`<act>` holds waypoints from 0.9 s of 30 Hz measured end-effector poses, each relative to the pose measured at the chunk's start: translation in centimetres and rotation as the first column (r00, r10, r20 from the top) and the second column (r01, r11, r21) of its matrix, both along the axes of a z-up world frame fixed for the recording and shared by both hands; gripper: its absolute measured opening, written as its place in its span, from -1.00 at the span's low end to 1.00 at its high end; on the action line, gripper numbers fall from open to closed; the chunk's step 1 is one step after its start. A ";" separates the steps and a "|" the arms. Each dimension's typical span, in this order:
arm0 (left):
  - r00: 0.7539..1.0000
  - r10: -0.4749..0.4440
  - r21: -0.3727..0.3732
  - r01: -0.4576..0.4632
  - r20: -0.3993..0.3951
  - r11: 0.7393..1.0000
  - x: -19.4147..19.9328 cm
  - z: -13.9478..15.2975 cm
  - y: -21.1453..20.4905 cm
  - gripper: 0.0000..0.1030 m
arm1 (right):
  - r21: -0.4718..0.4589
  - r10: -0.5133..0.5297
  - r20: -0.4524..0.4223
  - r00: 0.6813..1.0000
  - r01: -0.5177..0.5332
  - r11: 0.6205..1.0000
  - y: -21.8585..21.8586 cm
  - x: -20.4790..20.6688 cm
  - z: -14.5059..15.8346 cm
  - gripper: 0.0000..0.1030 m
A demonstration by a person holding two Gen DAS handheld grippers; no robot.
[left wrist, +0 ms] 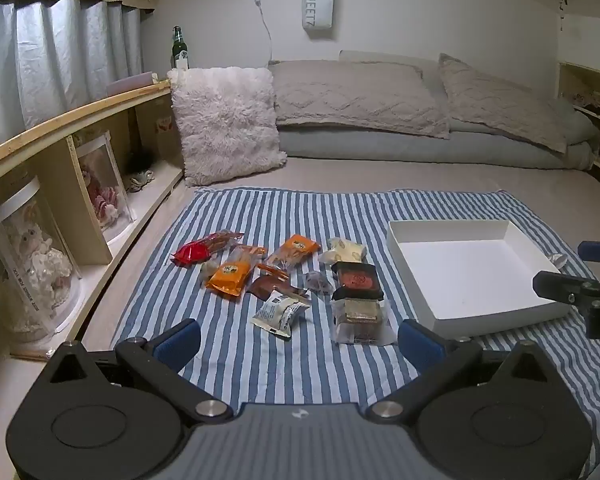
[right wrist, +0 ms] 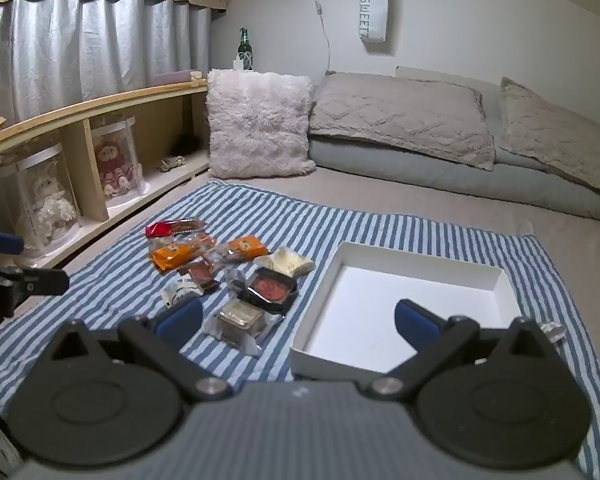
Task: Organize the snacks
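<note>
Both claws gape wide, empty: left gripper [left wrist: 298,334], right gripper [right wrist: 298,320]. Snacks [left wrist: 284,276] scattered centre frame on striped cloth [left wrist: 240,216]; white box [left wrist: 472,268] right, empty. Advise pinching the nearest clear-wrapped cake [left wrist: 360,316] by its sides, not crushing it.

Both views look forward and downward along their own fingers, from low over a striped cloth [left wrist: 236,216] spread on a bed. The left wrist view sits behind the left gripper [left wrist: 298,338], with the snack pile [left wrist: 284,276] straight ahead beyond its wide jaws and the white box [left wrist: 452,226] off to their right. The right wrist view sits behind the right gripper [right wrist: 298,322], closer to the box, which lies ahead under its right finger, the pile ahead-left. Both share cloth, pile, box, pillows and shelf, and each catches the other gripper at its edge.
</note>
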State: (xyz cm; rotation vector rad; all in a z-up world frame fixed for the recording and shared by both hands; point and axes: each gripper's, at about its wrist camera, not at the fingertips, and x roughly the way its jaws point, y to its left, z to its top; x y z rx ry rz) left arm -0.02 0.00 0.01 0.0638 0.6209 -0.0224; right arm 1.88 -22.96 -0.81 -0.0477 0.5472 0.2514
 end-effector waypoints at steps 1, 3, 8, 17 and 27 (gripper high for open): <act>1.000 0.001 0.002 -0.001 -0.008 1.000 0.0 0.0 0.0 1.00 | 0.000 0.000 0.000 1.000 0.000 1.000 0.0 0.0 0.0 1.00; 1.000 0.002 0.005 -0.002 -0.004 1.000 0.0 0.0 0.0 1.00 | 0.000 0.001 0.000 1.000 -0.001 1.000 0.0 0.0 0.0 1.00; 1.000 0.001 0.004 -0.001 -0.003 1.000 0.0 0.0 0.0 1.00 | -0.006 0.000 -0.002 1.000 0.000 1.000 0.0 0.0 0.0 1.00; 1.000 0.001 0.004 -0.001 -0.003 1.000 0.0 0.0 -1.2 1.00 | -0.016 0.004 -0.002 1.000 -0.004 1.000 0.2 0.1 0.1 1.00; 1.000 -0.001 0.000 0.001 -0.005 1.000 0.0 -0.1 -0.5 1.00 | -0.026 0.009 -0.006 1.000 -0.009 1.000 0.2 0.0 0.0 1.00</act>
